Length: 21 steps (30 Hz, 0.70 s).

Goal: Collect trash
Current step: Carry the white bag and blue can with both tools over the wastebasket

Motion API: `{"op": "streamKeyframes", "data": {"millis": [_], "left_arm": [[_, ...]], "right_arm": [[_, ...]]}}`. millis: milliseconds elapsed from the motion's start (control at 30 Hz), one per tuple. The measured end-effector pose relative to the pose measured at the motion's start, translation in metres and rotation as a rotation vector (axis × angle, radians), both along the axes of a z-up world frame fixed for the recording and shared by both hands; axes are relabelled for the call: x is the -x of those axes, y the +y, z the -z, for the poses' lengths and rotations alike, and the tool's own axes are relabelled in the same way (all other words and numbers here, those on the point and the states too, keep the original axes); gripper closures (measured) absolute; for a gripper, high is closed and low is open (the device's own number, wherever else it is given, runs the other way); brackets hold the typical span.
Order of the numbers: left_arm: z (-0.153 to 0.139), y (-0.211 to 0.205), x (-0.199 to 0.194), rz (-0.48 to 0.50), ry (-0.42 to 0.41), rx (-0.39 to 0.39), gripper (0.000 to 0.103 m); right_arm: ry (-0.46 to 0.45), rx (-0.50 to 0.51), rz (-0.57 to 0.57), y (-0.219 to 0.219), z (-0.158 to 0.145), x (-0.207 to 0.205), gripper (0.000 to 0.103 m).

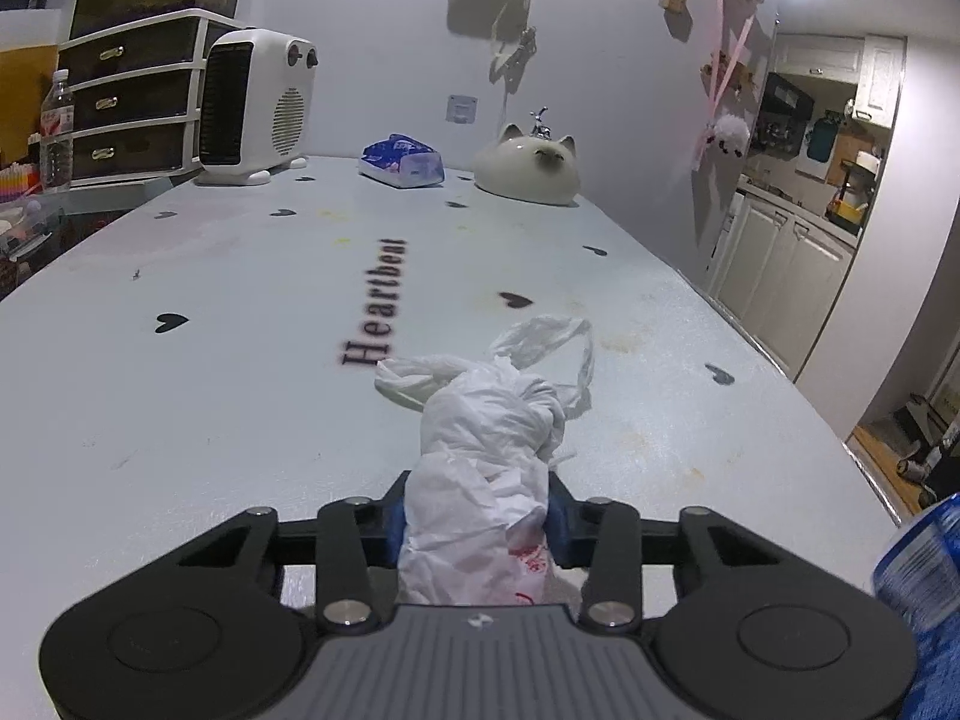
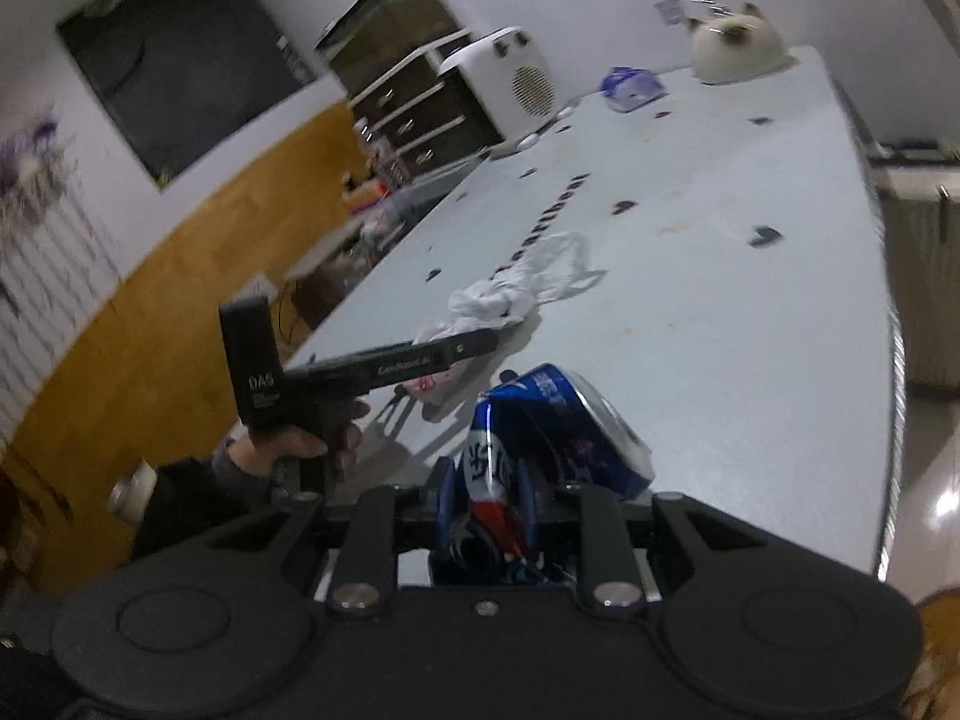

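A crumpled white plastic bag [image 1: 486,420] with red print lies on the pale table [image 1: 210,312], handles trailing away from me. My left gripper [image 1: 477,525] is shut on its near end, blue pads pressing both sides. In the right wrist view the same white bag [image 2: 498,300] shows beyond the left gripper [image 2: 468,348], which a hand [image 2: 288,438] holds. My right gripper [image 2: 486,492] is shut on a crushed blue drink can [image 2: 558,420], held just above the table's near edge. The blue can [image 1: 924,564] also appears at the right edge of the left wrist view.
At the table's far end stand a white fan heater [image 1: 255,105], a blue tissue pack [image 1: 402,162] and a cat-shaped ceramic pot [image 1: 528,171]. A drawer unit [image 1: 129,93] and a water bottle [image 1: 57,132] sit at the far left. Kitchen cabinets [image 1: 780,264] line the right.
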<state>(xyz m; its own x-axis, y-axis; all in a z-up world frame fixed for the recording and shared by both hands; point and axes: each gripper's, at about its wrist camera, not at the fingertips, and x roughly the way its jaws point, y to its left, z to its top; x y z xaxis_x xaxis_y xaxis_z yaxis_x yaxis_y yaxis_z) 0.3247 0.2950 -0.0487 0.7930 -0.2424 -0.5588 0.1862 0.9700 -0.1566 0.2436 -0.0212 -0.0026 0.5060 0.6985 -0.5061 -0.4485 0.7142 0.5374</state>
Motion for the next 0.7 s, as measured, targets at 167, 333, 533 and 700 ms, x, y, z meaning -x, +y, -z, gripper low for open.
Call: {"op": "streamKeyframes", "data": {"millis": [167, 333, 533, 700], "left_arm": [[-0.002, -0.015, 0.024, 0.057, 0.010, -0.016, 0.063], [-0.008, -0.046, 0.061, 0.132, -0.021, -0.005, 0.063], [-0.006, -0.087, 0.094, 0.222, -0.052, -0.001, 0.063], [-0.001, -0.108, 0.106, 0.272, -0.052, -0.031, 0.063]], "right_arm": [[0.039, -0.048, 0.052, -0.025, 0.005, 0.015, 0.080], [0.088, -0.102, 0.119, -0.047, 0.018, 0.027, 0.077], [0.186, -0.179, 0.214, -0.060, 0.032, 0.030, 0.059], [0.286, -0.223, 0.281, -0.057, 0.037, 0.024, 0.041]]}}
